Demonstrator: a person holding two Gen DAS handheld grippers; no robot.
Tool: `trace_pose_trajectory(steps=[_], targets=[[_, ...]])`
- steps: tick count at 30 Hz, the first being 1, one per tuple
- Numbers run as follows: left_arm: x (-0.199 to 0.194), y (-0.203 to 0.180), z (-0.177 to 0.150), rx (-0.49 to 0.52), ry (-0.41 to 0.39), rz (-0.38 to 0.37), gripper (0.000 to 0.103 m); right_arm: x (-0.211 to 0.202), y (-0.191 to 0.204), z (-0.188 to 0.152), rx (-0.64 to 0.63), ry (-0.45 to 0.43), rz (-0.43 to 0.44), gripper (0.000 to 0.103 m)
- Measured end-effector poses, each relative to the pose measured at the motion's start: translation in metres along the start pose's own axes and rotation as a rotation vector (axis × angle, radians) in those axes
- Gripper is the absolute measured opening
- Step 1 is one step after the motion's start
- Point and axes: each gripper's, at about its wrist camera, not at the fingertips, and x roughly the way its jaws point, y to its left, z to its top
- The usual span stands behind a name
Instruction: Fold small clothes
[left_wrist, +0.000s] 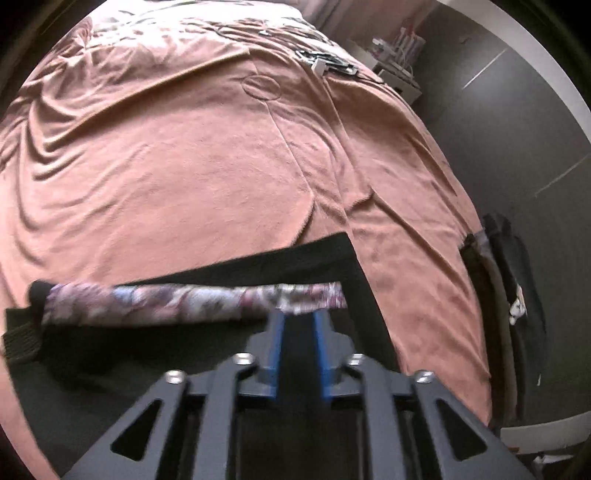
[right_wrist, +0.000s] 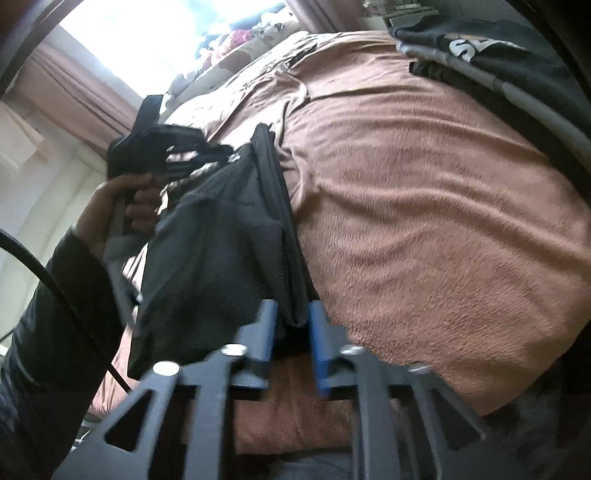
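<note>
**Both grippers pinch a dark garment lifted over the bed**

The left wrist view shows the left gripper (left_wrist: 298, 314) at 6 o'clock, its blue fingers (left_wrist: 275, 347) closed on the edge of a black garment (left_wrist: 229, 266) where a patterned pink-and-white band (left_wrist: 155, 301) runs across the frame toward 9 o'clock. Only this view shows that band.

The right wrist view shows what the other does not — the person's left hand (right_wrist: 122, 210) at 9 o'clock, wrapped around the handle of the far gripper (right_wrist: 155, 151), a dark sleeve below it and a black cable (right_wrist: 55, 291) crossing the forearm. Here the right gripper (right_wrist: 291, 317) pinches a folded corner of the dark mesh cloth (right_wrist: 207, 236) between its blue pads (right_wrist: 317, 332); the cloth stretches up from 6 o'clock toward the far gripper at 10 o'clock, held off the bed.

The surface is a bed covered in a pinkish-brown blanket (left_wrist: 207, 155), creased toward 10 o'clock in the left view. At 1 o'clock in the right view lies a stack of dark folded clothes (right_wrist: 480, 51) with white lettering. A bright window (right_wrist: 155, 40) with pink curtains (right_wrist: 74, 92) sits at 11 o'clock. The left view shows grey floor (left_wrist: 498, 129) at 2 o'clock and a dark bag (left_wrist: 509, 273) beside the bed at 3 o'clock.
</note>
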Motion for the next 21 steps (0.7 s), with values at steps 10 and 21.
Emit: trace_pose_trajectory(steps=[10, 21], targets=[[-0.067, 0.040, -0.048, -0.030, -0.040, 0.052, 0.046, 0.008, -0.007, 0.009, 0.015, -0.006, 0.034, 0.048], [-0.114, 0.103, -0.126, -0.165, -0.055, 0.076, 0.050, 0.030, -0.006, 0.015, 0.009, 0.044, 0.056, 0.035]])
